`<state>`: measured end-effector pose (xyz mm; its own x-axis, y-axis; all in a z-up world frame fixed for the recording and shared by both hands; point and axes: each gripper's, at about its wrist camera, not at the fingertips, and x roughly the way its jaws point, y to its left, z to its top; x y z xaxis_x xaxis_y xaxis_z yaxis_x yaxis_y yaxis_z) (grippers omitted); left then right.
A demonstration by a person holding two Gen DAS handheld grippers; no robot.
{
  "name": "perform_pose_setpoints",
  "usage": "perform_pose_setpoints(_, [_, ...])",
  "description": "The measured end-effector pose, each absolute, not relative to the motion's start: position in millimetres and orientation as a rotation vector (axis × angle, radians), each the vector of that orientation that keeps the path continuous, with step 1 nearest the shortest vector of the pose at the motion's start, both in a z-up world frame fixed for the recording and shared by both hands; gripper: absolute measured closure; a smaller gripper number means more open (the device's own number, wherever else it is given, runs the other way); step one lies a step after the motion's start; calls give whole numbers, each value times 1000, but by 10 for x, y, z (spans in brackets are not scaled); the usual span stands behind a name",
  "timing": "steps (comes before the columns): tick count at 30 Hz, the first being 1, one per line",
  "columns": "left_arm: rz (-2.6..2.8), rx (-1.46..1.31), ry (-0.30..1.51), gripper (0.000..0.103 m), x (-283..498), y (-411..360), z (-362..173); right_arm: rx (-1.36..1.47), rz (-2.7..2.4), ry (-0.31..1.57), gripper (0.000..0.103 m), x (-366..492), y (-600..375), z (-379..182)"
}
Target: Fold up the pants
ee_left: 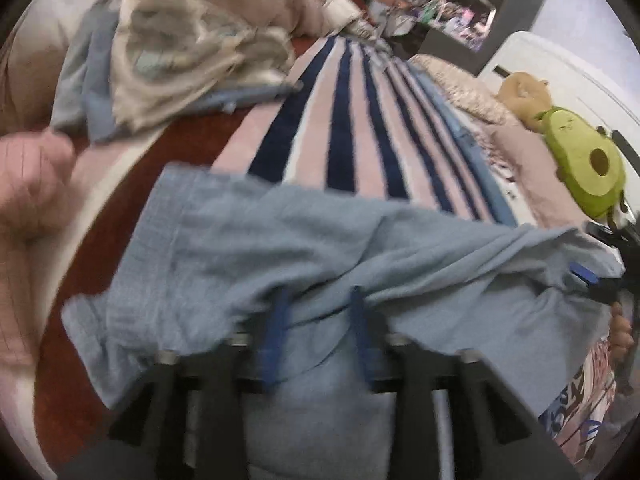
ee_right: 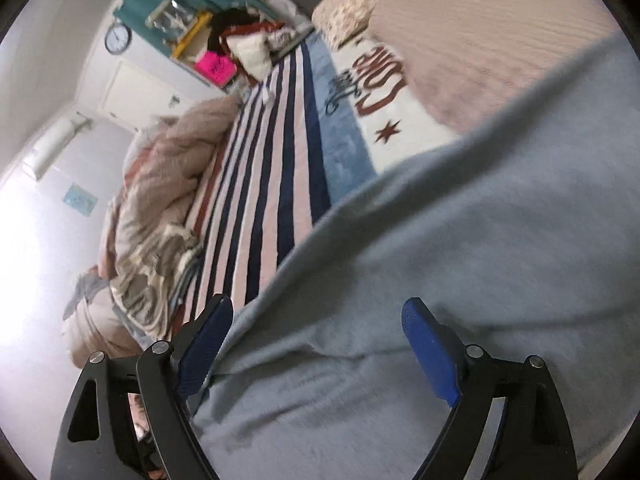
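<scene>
The light blue pants (ee_left: 256, 248) lie bunched across the near end of a striped blanket (ee_left: 340, 120) on the bed. My left gripper (ee_left: 320, 300) has its blue fingers pinched on a fold of the pants fabric and lifts it. In the right wrist view the pants (ee_right: 460, 260) fill the lower right. My right gripper (ee_right: 316, 312) is open, its blue pads wide apart with the cloth lying between them. The right gripper also shows at the far right of the left wrist view (ee_left: 588, 276), at the pants' edge.
A heap of beige and blue laundry (ee_left: 192, 40) lies at the back left of the bed. An avocado plush toy (ee_left: 580, 160) sits at the right edge. A rumpled beige duvet (ee_right: 168, 200) lies along the left. Cluttered shelves (ee_left: 460, 8) stand beyond the bed.
</scene>
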<state>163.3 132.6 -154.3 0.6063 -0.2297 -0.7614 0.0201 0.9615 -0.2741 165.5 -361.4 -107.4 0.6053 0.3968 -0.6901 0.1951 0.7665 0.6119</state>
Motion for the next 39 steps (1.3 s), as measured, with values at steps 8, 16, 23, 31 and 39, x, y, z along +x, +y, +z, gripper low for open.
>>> perform_pose_setpoints(8, [-225,-253,901,68,2002,1160,-1452,706,-25,1010,34,2085,-3547,-1173])
perform_pose_setpoints(16, [-242,-320,920,63,2085,1271,-1589,715,-141,989,100,1711,-3744,-1420])
perform_pose_setpoints(23, [-269,-338,900,47,1904,1272,-1522,721,-135,909,102,1166,-3862,-1387])
perform_pose_setpoints(31, [-342,-432,899,34,1538,1263,-1452,719,-127,875,101,591,-4020,-1321])
perform_pose_setpoints(39, [-351,-489,928,34,1573,1214,-1468,770,-11,833,44,896,-4040,-1172])
